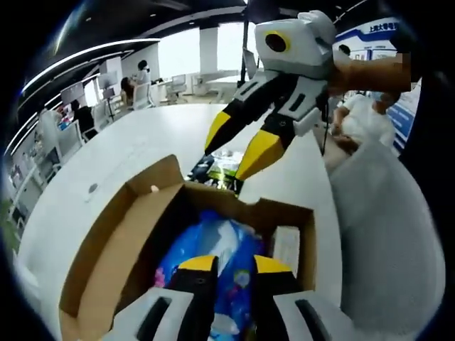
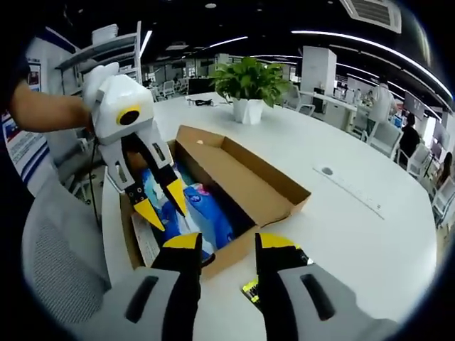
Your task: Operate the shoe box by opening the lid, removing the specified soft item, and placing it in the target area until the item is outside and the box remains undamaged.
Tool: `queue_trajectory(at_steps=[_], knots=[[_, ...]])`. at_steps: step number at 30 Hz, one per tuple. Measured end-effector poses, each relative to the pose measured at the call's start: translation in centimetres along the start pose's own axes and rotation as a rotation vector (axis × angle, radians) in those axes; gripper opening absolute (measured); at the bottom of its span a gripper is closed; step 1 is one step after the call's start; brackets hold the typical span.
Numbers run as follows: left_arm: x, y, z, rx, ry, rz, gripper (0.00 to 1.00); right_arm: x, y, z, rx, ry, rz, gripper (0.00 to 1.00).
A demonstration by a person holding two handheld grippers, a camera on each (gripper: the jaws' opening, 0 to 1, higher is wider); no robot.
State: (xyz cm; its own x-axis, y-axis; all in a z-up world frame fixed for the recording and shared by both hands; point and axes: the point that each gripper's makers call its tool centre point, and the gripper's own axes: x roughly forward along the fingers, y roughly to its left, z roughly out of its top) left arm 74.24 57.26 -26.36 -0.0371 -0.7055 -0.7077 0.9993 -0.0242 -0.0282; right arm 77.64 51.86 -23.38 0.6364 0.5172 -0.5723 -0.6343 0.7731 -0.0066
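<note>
Shoebox (image 2: 242, 177) lid is already folded back, and the left gripper (image 2: 162, 202) hangs with its yellow tips parted just over the blue soft pack (image 2: 210, 213) lying inside; it has hold of nothing. The right gripper (image 2: 227, 245) waits outside the box's near wall, jaws apart and empty, above a small dark packet (image 2: 250, 290) on the counter (image 2: 370, 234).

My read is that the grasp is the step in hand. It would go best if the left tips drop straight down astride a bulging fold of the pack, pinch only the wrapper, and lift vertically so nothing drags on the cardboard walls; the right gripper could steady the box rim lightly without crushing it.

The right gripper view gives the whole box, the open flap lying toward the counter's far edge, and a potted plant (image 2: 249, 85) beyond. The left gripper view looks straight down into the box, showing a white item (image 1: 286, 245) tucked beside the pack, and the right gripper (image 1: 240, 145) above the far wall.
</note>
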Motion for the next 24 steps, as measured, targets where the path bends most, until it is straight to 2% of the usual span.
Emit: queue_trajectory(at_steps=[5, 10, 18, 24], knots=[[0.2, -0.1, 0.0, 0.013, 0.009, -0.018, 0.09, 1.3, 0.6, 0.2, -0.030, 0.017, 0.026, 0.26], [0.2, 0.2, -0.4, -0.014, 0.015, -0.027, 0.01, 2.6, 1.3, 0.2, -0.052, 0.037, 0.048, 0.25], [-0.2, 0.0, -0.1, -0.016, -0.005, -0.032, 0.00, 4.2, 2.1, 0.7, -0.075, 0.052, 0.069, 0.20], [-0.5, 0.0, 0.1, -0.015, -0.019, -0.031, 0.00, 5.5, 2.2, 0.2, -0.107, 0.087, 0.075, 0.14]])
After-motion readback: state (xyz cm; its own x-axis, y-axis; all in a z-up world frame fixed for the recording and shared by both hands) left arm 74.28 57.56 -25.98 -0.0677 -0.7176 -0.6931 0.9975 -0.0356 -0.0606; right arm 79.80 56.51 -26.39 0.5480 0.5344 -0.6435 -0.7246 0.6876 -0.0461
